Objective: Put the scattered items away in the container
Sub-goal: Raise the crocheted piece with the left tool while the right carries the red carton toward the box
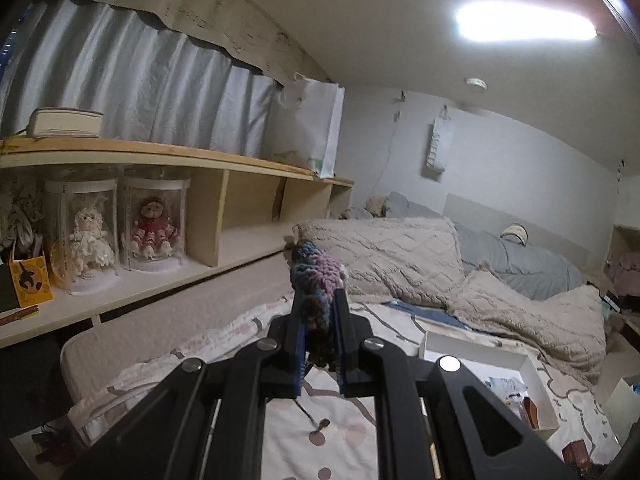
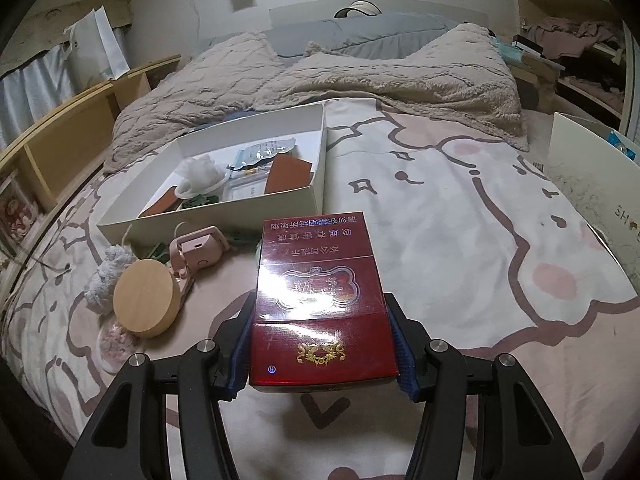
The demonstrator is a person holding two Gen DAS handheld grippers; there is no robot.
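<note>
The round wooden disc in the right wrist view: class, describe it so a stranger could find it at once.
Start at the white open box on the cartoon-print bedsheet and come toward the camera, past the pink gadget. The round wooden disc lies just left of the red pack, beside a grey fluffy item. It alone is pale, smooth wood, propped at a tilt.

Off to your left runs a long wooden shelf point(image 1: 168, 152), and there's a thick book point(image 1: 66, 123) lying flat on its top board. Underneath you've got two dolls in clear cylinders side by side, a cream one point(image 1: 89, 236) and a red-dressed one point(image 1: 154, 226). A pleated grey curtain point(image 1: 132, 80) hangs behind. Ahead of you, a fluffy beige blanket point(image 2: 340, 76) is bunched across the bed, grey pillows point(image 2: 360, 36) beyond it. The ceiling light point(image 1: 524, 26) glares overhead, and a white paper bag point(image 1: 320, 128) stands at the shelf's far end.
</note>
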